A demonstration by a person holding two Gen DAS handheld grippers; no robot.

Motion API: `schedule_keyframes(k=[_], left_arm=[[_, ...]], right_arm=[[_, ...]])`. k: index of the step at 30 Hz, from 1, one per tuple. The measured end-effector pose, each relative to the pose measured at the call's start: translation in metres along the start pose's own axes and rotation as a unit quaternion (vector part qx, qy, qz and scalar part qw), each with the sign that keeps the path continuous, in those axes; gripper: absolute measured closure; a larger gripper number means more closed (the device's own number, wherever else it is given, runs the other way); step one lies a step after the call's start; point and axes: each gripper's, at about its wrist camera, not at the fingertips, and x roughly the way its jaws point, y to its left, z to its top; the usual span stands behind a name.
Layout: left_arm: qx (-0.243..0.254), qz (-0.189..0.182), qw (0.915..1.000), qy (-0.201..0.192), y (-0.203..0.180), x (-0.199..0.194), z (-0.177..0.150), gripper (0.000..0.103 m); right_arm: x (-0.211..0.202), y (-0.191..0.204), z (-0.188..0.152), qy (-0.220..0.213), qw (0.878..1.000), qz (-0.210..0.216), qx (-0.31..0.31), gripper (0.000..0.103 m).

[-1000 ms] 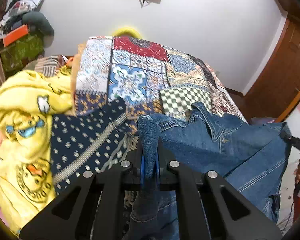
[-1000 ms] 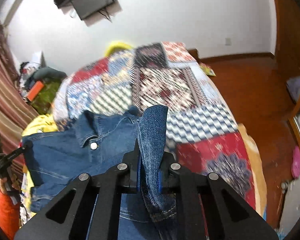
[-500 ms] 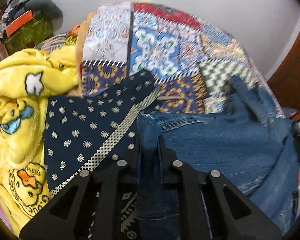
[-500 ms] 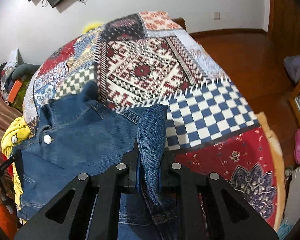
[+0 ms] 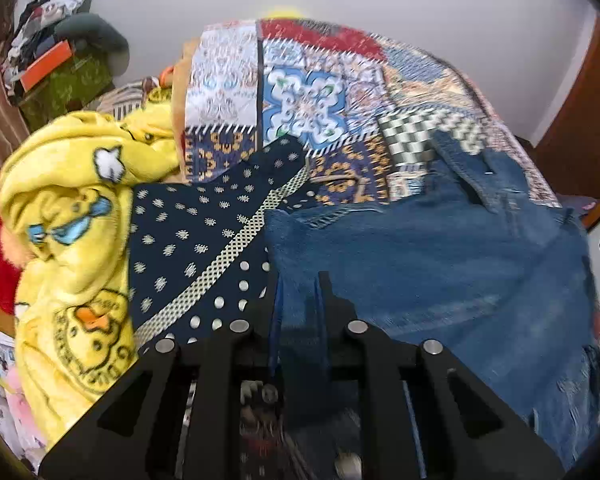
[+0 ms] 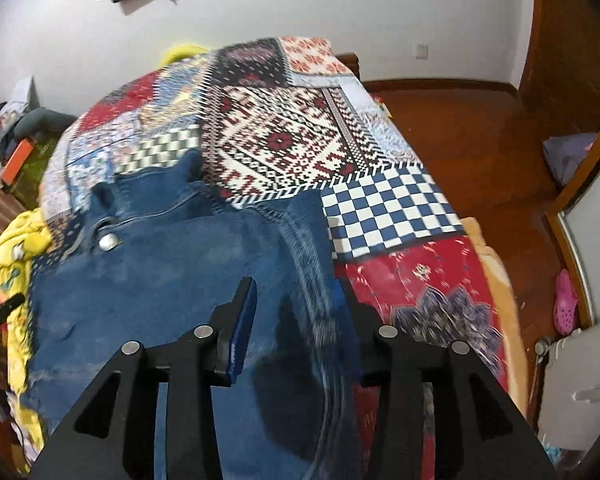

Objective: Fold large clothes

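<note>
The bed (image 6: 396,200), under a patchwork quilt, carries the denim jacket (image 5: 440,264), which lies spread across its near part with the collar toward the far side, a metal button (image 6: 109,241) showing near it. To its left lie a navy dotted cloth (image 5: 188,240) and a yellow duck blanket (image 5: 68,216).

The step in hand looks like the release after laying the jacket down flat. The right claw (image 6: 300,308) has just been opening; its jaws stand apart with the jacket's right edge between them, the pads not pressing it. The left claw (image 5: 298,300) has just been opening a little too, yet denim fills its narrow gap, and whether the pads pinch it I cannot tell.

The next move probably calls for drawing both claws clear without dragging the cloth, then picking an edge or sleeve to fold inward.

The sleeves and hem are cut off below the claws, and motion blur smears the jacket's near folds.
</note>
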Motion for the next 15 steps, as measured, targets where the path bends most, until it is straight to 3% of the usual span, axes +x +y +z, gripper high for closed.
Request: schedule_keyframes(k=[2,4,5,7,9,15], left_arm=[[0.005,-0.003,0.9999,-0.011,-0.003,-0.022,-0.004,0.074],[0.007,-0.004,0.9997,-0.023,-0.006,-0.042,-0.009,0.054],[0.009,-0.006,0.9994,-0.032,-0.008,-0.056,-0.014,0.05],[0.009,-0.009,0.9993,-0.035,-0.009,-0.076,-0.02,0.03],[0.003,-0.006,0.9992,-0.039,-0.01,-0.094,-0.028,0.016],[0.0,-0.024,0.9984,-0.052,-0.013,-0.132,-0.063,0.007]], right_arm=[[-0.022,0.004,-0.007,-0.005,1.0,0.005,-0.009,0.05],[-0.051,0.01,-0.017,-0.024,0.999,0.005,-0.022,0.039],[-0.059,0.015,-0.019,-0.033,0.999,0.001,-0.03,0.037],[-0.084,0.022,-0.028,-0.049,0.998,-0.004,-0.051,0.027],[-0.101,0.027,-0.035,-0.06,0.996,-0.002,-0.06,0.018],[-0.134,0.037,-0.066,-0.071,0.994,0.008,-0.08,0.015]])
